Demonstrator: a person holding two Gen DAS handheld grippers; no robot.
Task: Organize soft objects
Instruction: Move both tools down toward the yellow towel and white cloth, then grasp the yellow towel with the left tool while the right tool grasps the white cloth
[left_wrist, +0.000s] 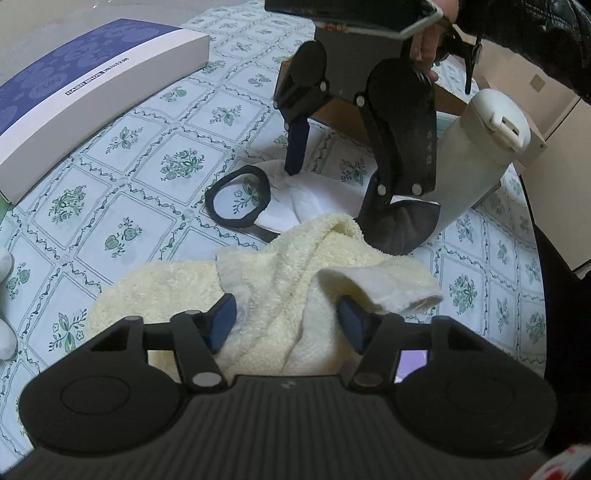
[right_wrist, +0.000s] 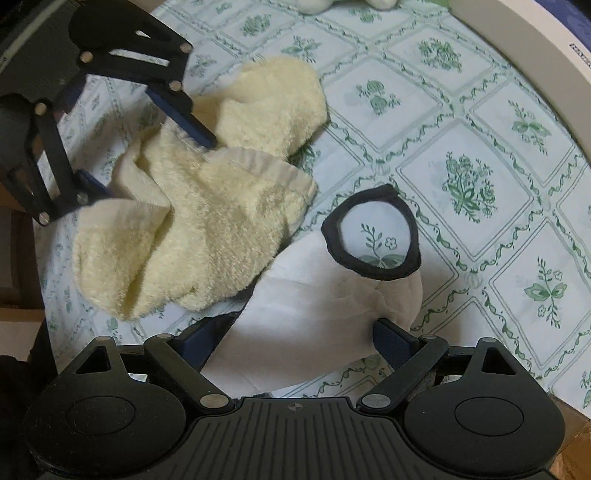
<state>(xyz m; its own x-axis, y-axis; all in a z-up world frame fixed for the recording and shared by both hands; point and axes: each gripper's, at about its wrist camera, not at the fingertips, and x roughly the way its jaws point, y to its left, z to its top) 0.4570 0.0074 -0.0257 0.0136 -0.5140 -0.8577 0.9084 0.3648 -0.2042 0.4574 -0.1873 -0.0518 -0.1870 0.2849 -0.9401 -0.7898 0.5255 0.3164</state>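
Note:
A crumpled cream towel (left_wrist: 273, 280) lies on the flowered tablecloth; it also shows in the right wrist view (right_wrist: 207, 210). My left gripper (left_wrist: 286, 321) is open, its fingers on either side of a fold of the towel. A white cloth with a black elastic loop (right_wrist: 321, 295) lies beside the towel, also in the left wrist view (left_wrist: 295, 195). My right gripper (right_wrist: 303, 343) is open, fingers astride the white cloth's near end. In the left wrist view the right gripper (left_wrist: 332, 192) stands over that cloth.
A purple and white box (left_wrist: 85, 96) lies at the far left of the table. A white bottle (left_wrist: 476, 158) and a cardboard box (left_wrist: 354, 110) stand behind the cloths. A white plush toy (left_wrist: 5, 295) is at the left edge. The table edge (left_wrist: 532, 258) curves on the right.

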